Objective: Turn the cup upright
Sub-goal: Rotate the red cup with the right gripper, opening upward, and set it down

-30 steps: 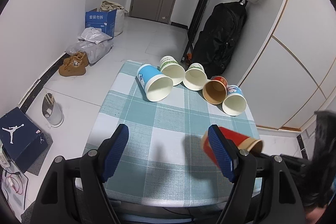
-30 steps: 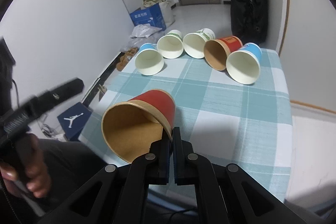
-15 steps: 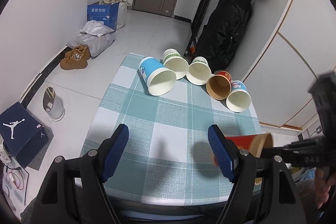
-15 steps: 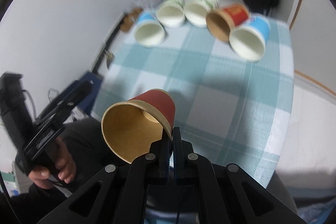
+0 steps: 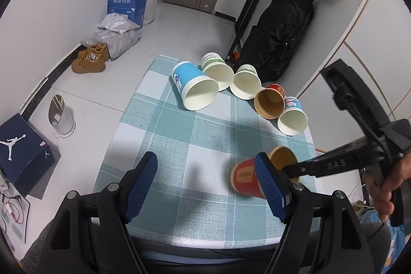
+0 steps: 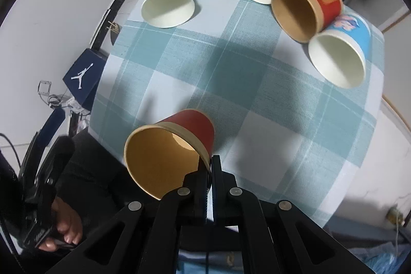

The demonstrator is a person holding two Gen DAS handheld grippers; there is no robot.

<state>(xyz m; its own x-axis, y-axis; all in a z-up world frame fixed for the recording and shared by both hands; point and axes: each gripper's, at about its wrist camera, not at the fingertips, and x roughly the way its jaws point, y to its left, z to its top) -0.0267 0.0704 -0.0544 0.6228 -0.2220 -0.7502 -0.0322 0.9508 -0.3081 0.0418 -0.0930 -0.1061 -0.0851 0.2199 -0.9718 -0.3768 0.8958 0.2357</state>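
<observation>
Since a moment ago I have swung the red cup (image 6: 179, 148) back over the near right part of the checked table (image 6: 257, 84); it hangs tilted, mouth toward me. My right gripper (image 6: 209, 186) is pinched tight on its rim. My left gripper (image 5: 205, 184) stands wide, holding nothing, above the near edge, the red cup just behind its right finger. Farther off, five cups lie on their sides in a row: a blue cup (image 5: 192, 86), two green-printed cups (image 5: 217, 68), another red cup (image 5: 271, 102) and a small blue cup (image 5: 292, 117).
</observation>
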